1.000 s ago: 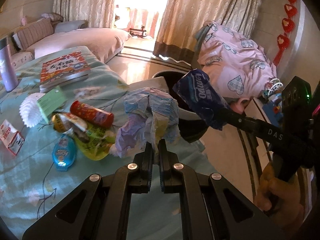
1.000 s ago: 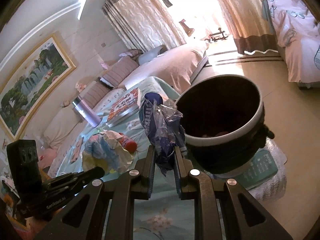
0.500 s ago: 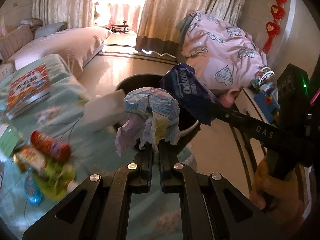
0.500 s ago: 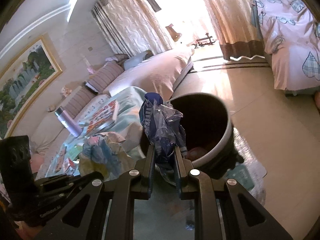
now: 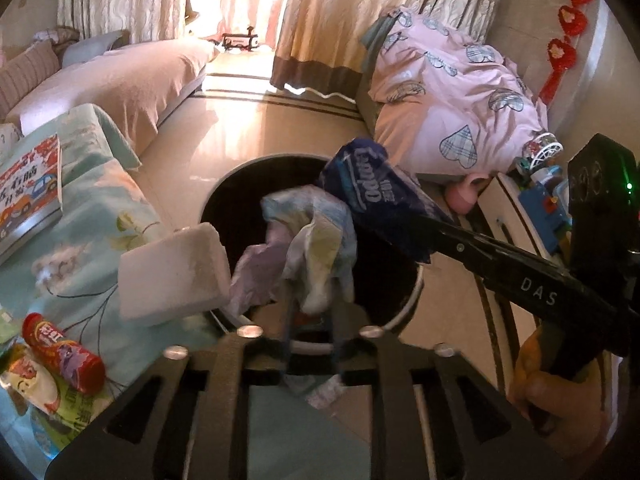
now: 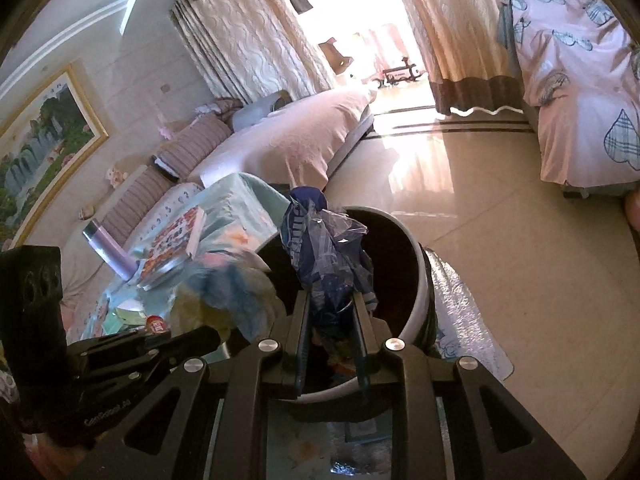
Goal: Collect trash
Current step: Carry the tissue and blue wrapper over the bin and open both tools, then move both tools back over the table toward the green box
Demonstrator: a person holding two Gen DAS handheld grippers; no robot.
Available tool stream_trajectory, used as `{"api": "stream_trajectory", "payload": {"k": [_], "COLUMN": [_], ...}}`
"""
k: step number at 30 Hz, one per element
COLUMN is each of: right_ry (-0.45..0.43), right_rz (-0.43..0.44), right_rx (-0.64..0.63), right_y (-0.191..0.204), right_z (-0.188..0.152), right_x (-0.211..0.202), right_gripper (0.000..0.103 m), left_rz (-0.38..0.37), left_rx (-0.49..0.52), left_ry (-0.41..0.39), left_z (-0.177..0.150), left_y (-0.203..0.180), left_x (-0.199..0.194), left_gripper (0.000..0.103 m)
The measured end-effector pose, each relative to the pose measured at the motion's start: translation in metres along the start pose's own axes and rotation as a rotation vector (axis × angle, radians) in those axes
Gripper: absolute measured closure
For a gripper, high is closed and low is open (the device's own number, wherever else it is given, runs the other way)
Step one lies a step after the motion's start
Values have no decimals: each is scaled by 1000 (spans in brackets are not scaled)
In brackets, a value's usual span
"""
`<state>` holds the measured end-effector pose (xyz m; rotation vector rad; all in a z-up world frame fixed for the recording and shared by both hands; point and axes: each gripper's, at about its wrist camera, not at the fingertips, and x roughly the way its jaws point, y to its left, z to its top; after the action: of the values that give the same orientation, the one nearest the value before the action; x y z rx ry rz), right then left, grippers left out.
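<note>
Both grippers hang over the dark trash bin [image 5: 404, 312] so their loads can drop inside. The left gripper [image 5: 310, 344], fingers spread apart, barely cradles crumpled paper [image 5: 308, 236]. The right gripper [image 6: 332, 344], also parted, loosely holds the blue tissue wrapper [image 6: 324, 248].

Crumpled pastel paper wad [image 5: 308, 240] sits mid-frame over the dark, white-rimmed bin [image 5: 408, 304]. Blue plastic tissue wrapper [image 6: 328, 256], crinkled and upright, sits centre-frame over the same bin's mouth.

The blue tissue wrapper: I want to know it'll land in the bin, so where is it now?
In both wrist views, the blue tissue wrapper sits between the right gripper's jaws, over the dark bin's mouth, beside the crumpled paper.
</note>
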<state>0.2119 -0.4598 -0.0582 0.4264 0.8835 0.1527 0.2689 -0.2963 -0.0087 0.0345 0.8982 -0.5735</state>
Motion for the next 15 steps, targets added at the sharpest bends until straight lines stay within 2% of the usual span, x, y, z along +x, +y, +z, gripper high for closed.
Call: {"api": "stream_trajectory", "payload": {"k": [2,3,4,6,11,15], "right_ry": [12,18,21,20,12,-3], "right_rz": [2,8,13,16,22,30], "right_rx": [4,10,18,27,48,57], "right_y": [-3,-5,-7,-9,-12,-8], "right_z": [0,1,0,-2,-6,-8], "right_x": [6,8,9,10,3,-6], "right_gripper": [77,71,68,59,53,37], "left_rz": [-2,-1,1,1,-2,7], "left_rx": [-8,-8,-7,-2,5,-6], "left_ry": [-7,-10,-12,-20,-50,-72], "left_z": [-2,-2,-3,-4,-11,-23], "left_y": [0,0,-1,-2,-3,5], "left_x": [-1,-1,-2,-6,-22,-39], "left_gripper": [63,58,56,55,50,48]}}
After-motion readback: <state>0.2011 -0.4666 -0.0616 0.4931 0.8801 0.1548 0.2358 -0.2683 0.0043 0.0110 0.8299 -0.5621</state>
